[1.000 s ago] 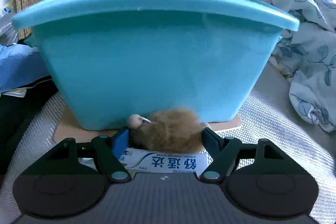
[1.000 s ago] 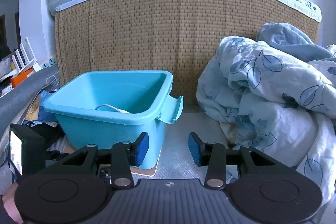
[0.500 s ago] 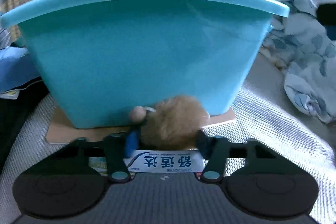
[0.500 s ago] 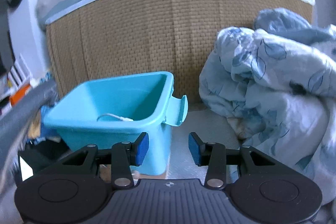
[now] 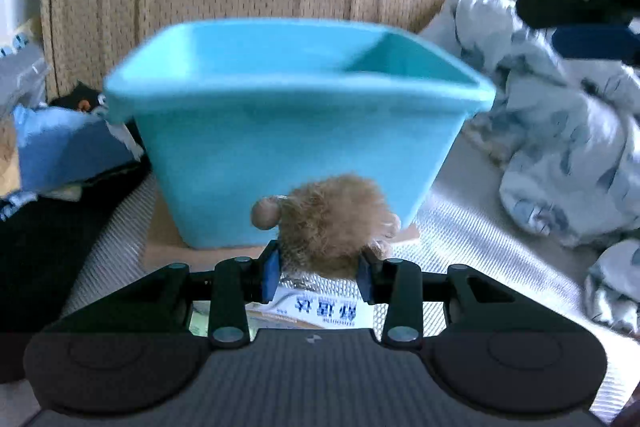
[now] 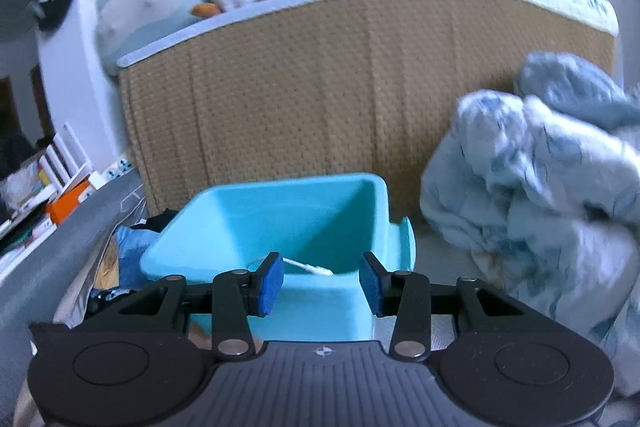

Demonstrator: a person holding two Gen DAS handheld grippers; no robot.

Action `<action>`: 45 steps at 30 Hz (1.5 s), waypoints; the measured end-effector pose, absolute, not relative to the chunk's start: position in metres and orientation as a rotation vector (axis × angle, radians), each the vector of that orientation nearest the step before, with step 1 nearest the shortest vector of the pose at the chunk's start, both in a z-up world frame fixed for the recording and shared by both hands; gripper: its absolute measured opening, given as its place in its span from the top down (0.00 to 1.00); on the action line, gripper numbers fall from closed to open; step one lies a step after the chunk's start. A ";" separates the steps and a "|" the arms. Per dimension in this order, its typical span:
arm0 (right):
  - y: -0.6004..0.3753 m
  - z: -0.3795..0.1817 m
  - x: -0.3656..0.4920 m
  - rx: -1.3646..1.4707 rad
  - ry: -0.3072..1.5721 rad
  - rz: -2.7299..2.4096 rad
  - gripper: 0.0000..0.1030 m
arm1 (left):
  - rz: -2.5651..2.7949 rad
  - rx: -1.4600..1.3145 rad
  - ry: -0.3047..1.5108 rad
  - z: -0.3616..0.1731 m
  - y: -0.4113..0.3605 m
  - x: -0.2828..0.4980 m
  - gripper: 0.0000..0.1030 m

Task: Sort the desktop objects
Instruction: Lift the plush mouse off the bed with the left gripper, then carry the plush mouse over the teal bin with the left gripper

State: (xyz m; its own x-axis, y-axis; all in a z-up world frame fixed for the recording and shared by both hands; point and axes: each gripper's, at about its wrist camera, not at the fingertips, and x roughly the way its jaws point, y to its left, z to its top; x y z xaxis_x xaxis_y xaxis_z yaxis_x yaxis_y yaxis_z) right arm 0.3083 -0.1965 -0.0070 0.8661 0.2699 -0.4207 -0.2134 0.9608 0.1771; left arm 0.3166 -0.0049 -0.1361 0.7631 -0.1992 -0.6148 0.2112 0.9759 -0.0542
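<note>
L tongs [image 5: 318,273] clamp furry toy [image 5: 334,225] (brown); R tongs [image 6: 322,285] apart, empty.

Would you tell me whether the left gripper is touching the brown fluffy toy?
Touching: the left wrist view shows the left gripper with both pads pressed against the brown fluffy toy.

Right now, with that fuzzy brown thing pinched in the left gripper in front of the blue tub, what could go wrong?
The furry brown toy is soft and held only at its lower part by the left gripper, so it might slip out. It sits below the rim of the teal bin; too low a lift could knock the bin's wall. The open right gripper hovers over the bin, so the two could collide.
</note>
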 end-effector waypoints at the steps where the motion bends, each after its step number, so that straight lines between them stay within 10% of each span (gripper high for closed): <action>1: -0.194 -0.004 0.306 0.117 0.454 0.257 0.55 | -0.220 0.021 0.658 -0.129 -0.003 0.316 0.59; 45: -0.212 0.011 0.262 0.237 0.560 0.318 0.49 | -0.059 0.058 0.560 0.031 -0.001 0.277 0.59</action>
